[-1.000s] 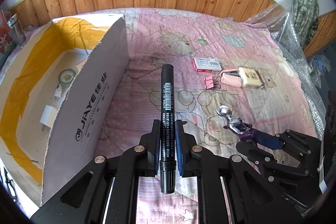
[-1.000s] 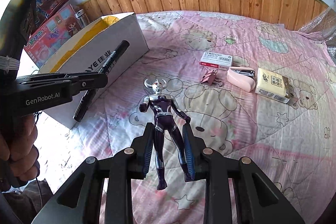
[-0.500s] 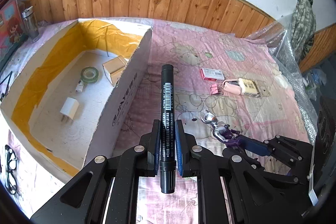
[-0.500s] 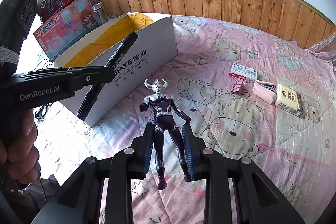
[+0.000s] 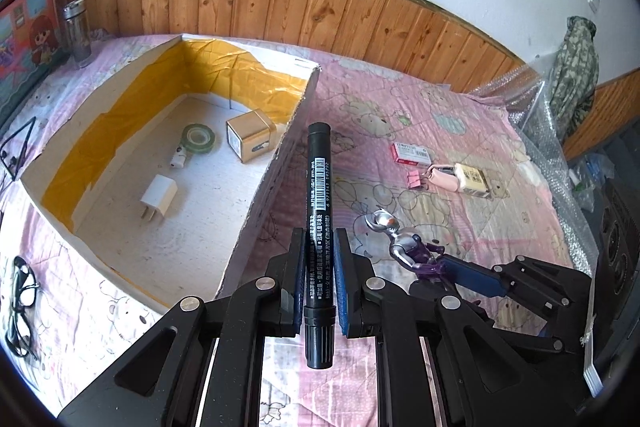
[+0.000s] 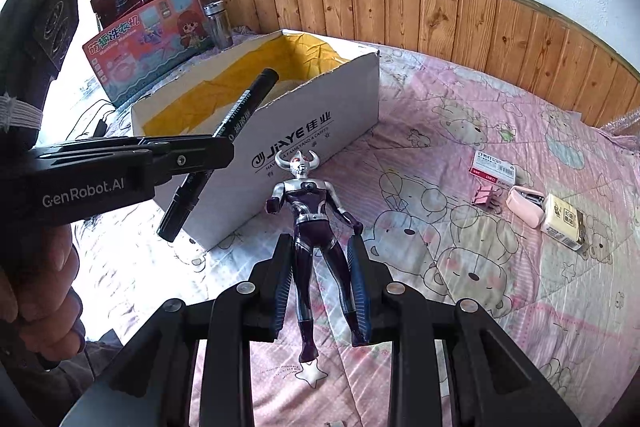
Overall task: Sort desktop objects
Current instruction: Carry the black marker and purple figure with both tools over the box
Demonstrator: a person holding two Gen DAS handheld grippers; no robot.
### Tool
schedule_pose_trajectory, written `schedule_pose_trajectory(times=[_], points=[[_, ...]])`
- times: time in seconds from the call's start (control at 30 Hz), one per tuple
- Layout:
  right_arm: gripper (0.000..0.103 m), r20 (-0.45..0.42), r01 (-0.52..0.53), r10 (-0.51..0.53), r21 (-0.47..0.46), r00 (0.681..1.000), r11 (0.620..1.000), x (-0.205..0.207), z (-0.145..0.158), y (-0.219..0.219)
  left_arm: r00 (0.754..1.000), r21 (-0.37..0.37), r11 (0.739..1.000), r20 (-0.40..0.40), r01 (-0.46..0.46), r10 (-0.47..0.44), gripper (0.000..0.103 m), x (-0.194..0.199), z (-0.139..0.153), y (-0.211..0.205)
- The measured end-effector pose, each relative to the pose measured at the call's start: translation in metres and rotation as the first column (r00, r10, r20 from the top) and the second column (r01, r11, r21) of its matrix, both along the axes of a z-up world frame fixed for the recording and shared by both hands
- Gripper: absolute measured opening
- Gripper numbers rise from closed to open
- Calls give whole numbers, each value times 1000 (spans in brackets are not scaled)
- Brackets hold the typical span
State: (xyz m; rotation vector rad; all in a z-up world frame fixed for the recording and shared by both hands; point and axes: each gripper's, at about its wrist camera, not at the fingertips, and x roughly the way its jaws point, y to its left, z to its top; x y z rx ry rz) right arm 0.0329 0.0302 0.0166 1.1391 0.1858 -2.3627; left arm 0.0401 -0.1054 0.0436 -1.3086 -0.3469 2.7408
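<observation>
Black plastic runs lengthwise between the jaws of the left gripper (image 5: 318, 279), which are clamped on the lower barrel of a marker pen (image 5: 319, 215); its capped end reaches well ahead of the tips, and its tail sticks out behind them. The right gripper (image 6: 322, 279) is closed on the legs of a silver and purple toy figure (image 6: 306, 211), whose horned head points forward past the tips. Ahead and to the left of the left jaws stands an open cardboard box (image 5: 276, 163) lined with yellow tape, already holding a roll of tape (image 5: 199, 137), a small tan carton (image 5: 250, 135) and a white charger plug (image 5: 158, 195). The step in hand looks to be carrying both items to that box. It would go best if the left hand swung further left until the whole pen sat past the near wall, lowered it close to the floor of the box, then opened, so that the round barrel neither rolls nor strikes the rim. The figure should follow afterwards, keeping the two tools from crossing. Legible writing: "JiAYE" with Chinese characters on the box wall, "GenRobot.AI" on the left tool's side, and a barcode with small Chinese print on the pen. Beyond the right jaws, to their right, lie a red-and-white staple box (image 6: 493, 167), a pink binder clip (image 6: 485, 195), a pink stapler (image 6: 525, 205) and a cream packet (image 6: 565, 223); their print is too small to read.
</observation>
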Motion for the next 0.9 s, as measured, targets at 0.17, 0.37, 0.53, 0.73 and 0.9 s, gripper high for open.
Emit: schedule_pose_trajectory(times=[0.17,0.37,0.53,0.73,0.9], points=[[29,5,-11,11,2,1000,1000,-3,0,-9,1000,16,1000,-17,-15,15,13,3,5,-10],[29,-11,-24,24,10,1000,1000,-10,7,-19,999,35,998,-31,-44,45,13,2,11,-28],[29,-33,-32,33,12,999,999,-20,19,-28,997,48,996,-38,-71,73,13,-1,16,-43],[29,-55,-59,60,19,997,998,-33,30,-45,993,61,992,-40,-106,109,13,-8,18,-63],[29,-67,-88,90,30,994,996,-41,36,-61,989,76,987,-32,-141,144,13,-12,16,-82]])
